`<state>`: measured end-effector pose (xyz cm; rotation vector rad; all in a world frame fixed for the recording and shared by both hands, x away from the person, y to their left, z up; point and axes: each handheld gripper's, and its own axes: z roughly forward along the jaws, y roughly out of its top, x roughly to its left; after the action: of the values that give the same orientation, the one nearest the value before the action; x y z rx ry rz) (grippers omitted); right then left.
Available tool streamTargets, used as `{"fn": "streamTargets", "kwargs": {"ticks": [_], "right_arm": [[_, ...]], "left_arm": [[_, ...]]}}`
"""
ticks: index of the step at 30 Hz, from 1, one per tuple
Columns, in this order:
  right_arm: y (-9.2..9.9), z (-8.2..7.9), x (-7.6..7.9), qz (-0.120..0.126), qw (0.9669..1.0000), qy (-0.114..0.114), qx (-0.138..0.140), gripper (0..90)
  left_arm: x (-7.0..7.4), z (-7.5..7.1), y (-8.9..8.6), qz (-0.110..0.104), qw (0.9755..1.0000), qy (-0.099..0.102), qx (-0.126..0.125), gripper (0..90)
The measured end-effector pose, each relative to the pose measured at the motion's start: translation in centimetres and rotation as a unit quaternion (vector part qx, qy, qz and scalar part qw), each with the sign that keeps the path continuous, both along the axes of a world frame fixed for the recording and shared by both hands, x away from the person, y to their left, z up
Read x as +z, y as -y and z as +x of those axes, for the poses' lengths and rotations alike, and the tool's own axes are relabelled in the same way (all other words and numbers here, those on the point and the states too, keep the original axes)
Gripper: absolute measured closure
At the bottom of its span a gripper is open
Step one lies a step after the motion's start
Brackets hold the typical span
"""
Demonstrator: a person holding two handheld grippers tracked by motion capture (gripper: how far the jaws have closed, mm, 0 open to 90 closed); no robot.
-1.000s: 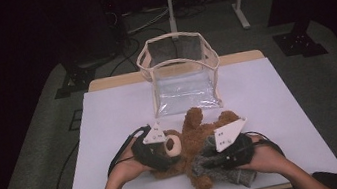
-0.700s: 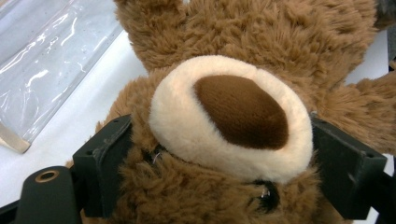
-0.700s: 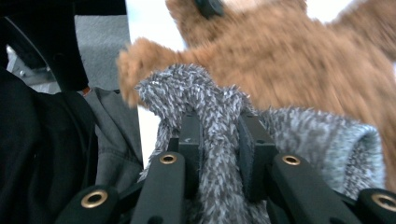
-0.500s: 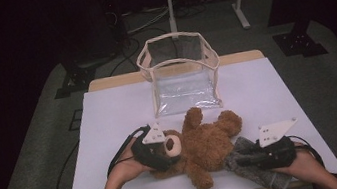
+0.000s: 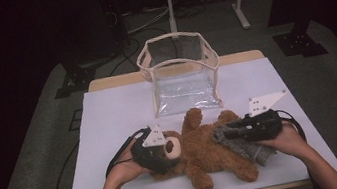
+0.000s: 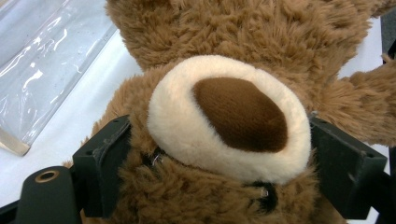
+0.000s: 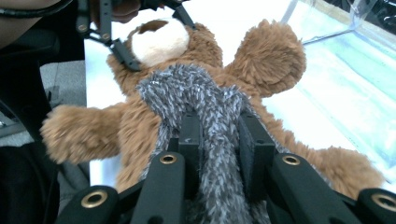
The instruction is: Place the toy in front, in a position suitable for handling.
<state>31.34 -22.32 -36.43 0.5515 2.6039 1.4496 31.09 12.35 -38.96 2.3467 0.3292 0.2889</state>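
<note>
the right gripper [image 7: 219,135] pinches a fuzzy grey knitted cloth [image 7: 196,93] draped over the belly of a brown plush teddy bear [image 5: 205,152]. the left gripper [image 6: 215,154] clamps the bear's head on both sides. the bear lies on its back on the white table [image 5: 108,113], just in front of a clear plastic bag [image 5: 181,75].

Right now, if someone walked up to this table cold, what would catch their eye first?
Most likely the brown teddy bear lying on its back near the front of the white table, its head clamped between the jaws of the left gripper. Next, the grey knitted cloth that the right gripper pinches over the bear's belly. Behind them stands an empty clear plastic bag.
</note>
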Motion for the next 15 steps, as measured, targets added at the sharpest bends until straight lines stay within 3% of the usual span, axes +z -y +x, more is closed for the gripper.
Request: {"fn": "streamTargets", "kwargs": {"ticks": [2, 7, 11, 13, 15], "right_arm": [[-0.6, 0.1, -0.8, -0.014, 0.9999, -0.004, 0.004, 72.7], [-0.5, -0.7, -1.8, 0.006, 0.9997, -0.020, 0.009, 72.7], [-0.2, -2.0, -2.5, 0.016, 0.9992, -0.026, 0.024, 72.7], [-0.2, -2.3, -2.6, 0.018, 0.9992, -0.024, 0.028, 72.7], [-0.1, -2.9, -2.6, 0.016, 0.9993, -0.015, 0.032, 72.7]], "left_arm": [[0.0, 0.0, -0.1, -0.001, 1.0000, 0.000, -0.002, 14.6], [1.1, -0.4, -0.4, -0.008, 0.9997, 0.003, -0.021, 13.6], [2.2, -1.1, -0.5, -0.034, 0.9985, -0.001, -0.044, 15.3], [2.6, -1.3, -0.4, -0.040, 0.9980, -0.001, -0.050, 22.4], [2.4, -1.3, -0.3, -0.029, 0.9980, -0.006, -0.056, 26.7]]}}
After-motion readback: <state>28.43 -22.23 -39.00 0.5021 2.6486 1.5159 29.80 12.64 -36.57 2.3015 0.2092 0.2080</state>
